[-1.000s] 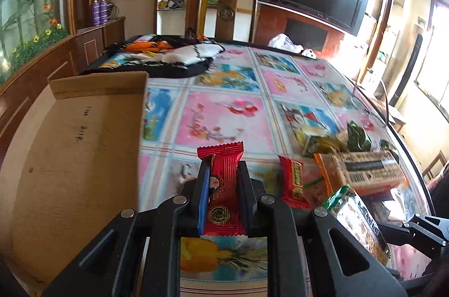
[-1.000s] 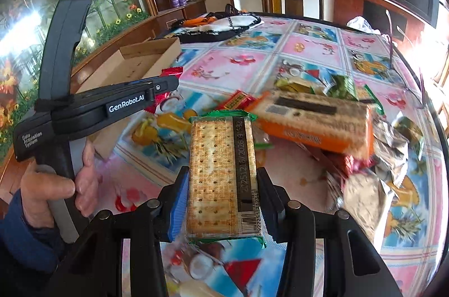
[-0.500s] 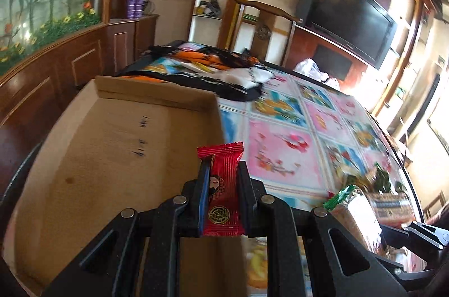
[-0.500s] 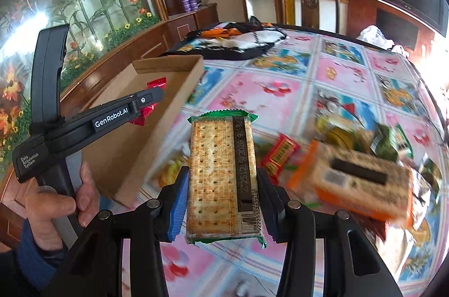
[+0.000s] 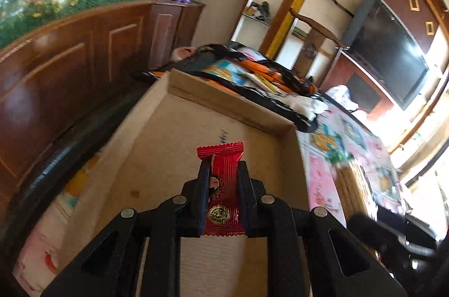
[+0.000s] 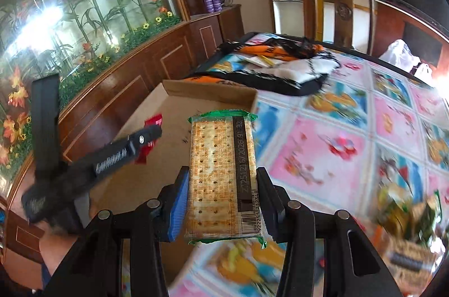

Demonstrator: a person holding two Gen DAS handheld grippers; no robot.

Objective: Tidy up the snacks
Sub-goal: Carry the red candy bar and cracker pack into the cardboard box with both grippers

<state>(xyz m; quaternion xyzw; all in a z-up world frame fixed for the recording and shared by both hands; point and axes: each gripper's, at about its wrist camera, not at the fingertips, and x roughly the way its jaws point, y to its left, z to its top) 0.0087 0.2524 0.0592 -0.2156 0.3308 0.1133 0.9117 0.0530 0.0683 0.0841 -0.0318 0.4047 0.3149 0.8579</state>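
Note:
My left gripper (image 5: 223, 170) is shut on a small red snack packet (image 5: 221, 184) and hangs over the inside of the open cardboard box (image 5: 179, 134). In the right wrist view the left gripper (image 6: 146, 135) reaches over the cardboard box (image 6: 207, 92) from the left, the red packet (image 6: 153, 121) peeking past its tip. My right gripper (image 6: 221, 176) is shut on a cracker pack (image 6: 223, 173) in clear wrap with green ends, held near the box's right wall. The cracker pack (image 5: 350, 182) shows blurred at the right of the left wrist view.
The box lies at the left edge of a table with a flowered cloth (image 6: 336, 134). A black, orange and white cloth bundle (image 6: 280, 64) lies just behind the box. Several loose snack packs (image 6: 407, 212) lie blurred at the right. A wooden chair (image 6: 342, 5) stands behind the table.
Both grippers have swung left, away from the snack pile. The left one has come over the box with the red packet and rolled; the right one has followed to the box with the crackers.

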